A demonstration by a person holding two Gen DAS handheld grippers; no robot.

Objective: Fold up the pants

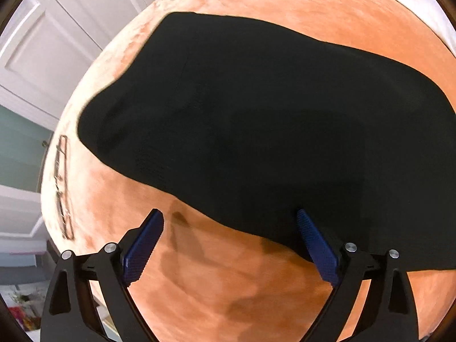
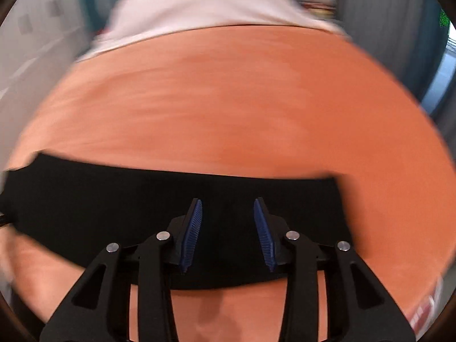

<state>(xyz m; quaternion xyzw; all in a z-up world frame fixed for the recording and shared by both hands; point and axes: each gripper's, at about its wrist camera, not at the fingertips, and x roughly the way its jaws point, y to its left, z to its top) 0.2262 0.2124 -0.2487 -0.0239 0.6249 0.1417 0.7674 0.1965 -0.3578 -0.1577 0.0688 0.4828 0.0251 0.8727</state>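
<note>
Left wrist view: black pants [image 1: 256, 119] lie flat on the orange bedspread [image 1: 256, 285], already doubled into a broad slab. My left gripper [image 1: 230, 245] is spread wide and holds nothing; one blue finger pad [image 1: 316, 245] overlaps the pants' near edge, the other sits over bare bedspread beside that edge. I cannot tell whether either touches cloth.

Right wrist view (motion-blurred): the pants [image 2: 171, 213] run as a dark band across the bedspread [image 2: 228, 99], with a white sheet [image 2: 199, 8] beyond the far side of the pants. My right gripper [image 2: 228, 233] is partly open, empty, fingers poised over the band near its end.

Judgement: the step in hand is taking hold for the next fold. To do it well:
- bring each gripper down on the near edge and pinch all layers, not only the top one;
- close both before lifting, or the slab will skew;
- carry the edge over level and lay it square on the far edge;
- release only once the cloth rests flat.

Risk: dark cloth hides layer edges; pinching bedspread along with the pants.
</note>
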